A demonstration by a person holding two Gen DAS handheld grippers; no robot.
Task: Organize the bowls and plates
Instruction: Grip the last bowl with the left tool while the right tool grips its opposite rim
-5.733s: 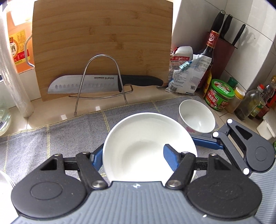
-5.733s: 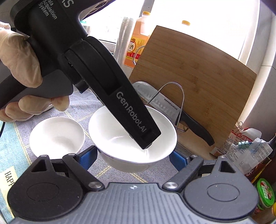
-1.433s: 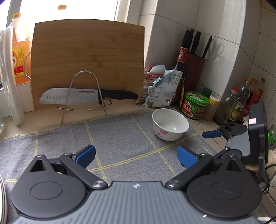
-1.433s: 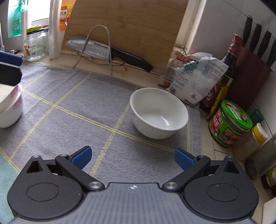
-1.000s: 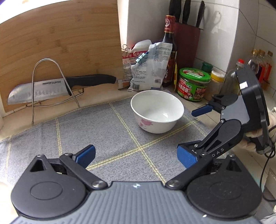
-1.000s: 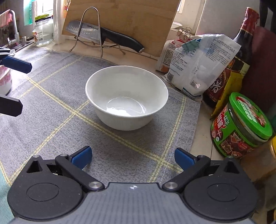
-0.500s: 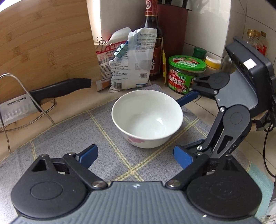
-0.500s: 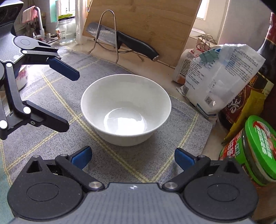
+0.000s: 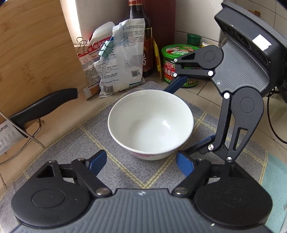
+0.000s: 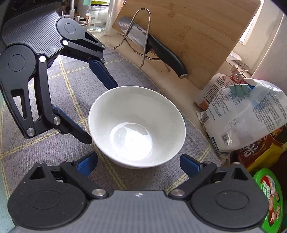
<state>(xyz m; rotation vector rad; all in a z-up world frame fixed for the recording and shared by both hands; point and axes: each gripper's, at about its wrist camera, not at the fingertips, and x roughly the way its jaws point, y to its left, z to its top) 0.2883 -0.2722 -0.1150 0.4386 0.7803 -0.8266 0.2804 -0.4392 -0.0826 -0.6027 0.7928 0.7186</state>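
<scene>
A white bowl (image 9: 150,123) with a pink mark low on its outside stands upright on the grey checked mat (image 9: 75,154). It also shows in the right wrist view (image 10: 137,129). My left gripper (image 9: 141,162) is open, its blue fingertips just short of the bowl's near side. My right gripper (image 10: 139,164) is open too, its fingertips flanking the bowl's near side from the opposite direction. In the left wrist view the right gripper's fingers (image 9: 176,84) straddle the bowl. Neither gripper holds anything.
Behind the bowl stand clipped food bags (image 9: 122,59), a dark sauce bottle (image 9: 141,32) and a green-lidded jar (image 9: 179,62). A knife (image 10: 161,52) rests on a wire stand against a bamboo cutting board (image 10: 188,35). A glass jar (image 10: 96,16) stands at the far back.
Both grippers have closed in on the white bowl from opposite sides. The bowl has stayed in place on the mat. Both remain open.
</scene>
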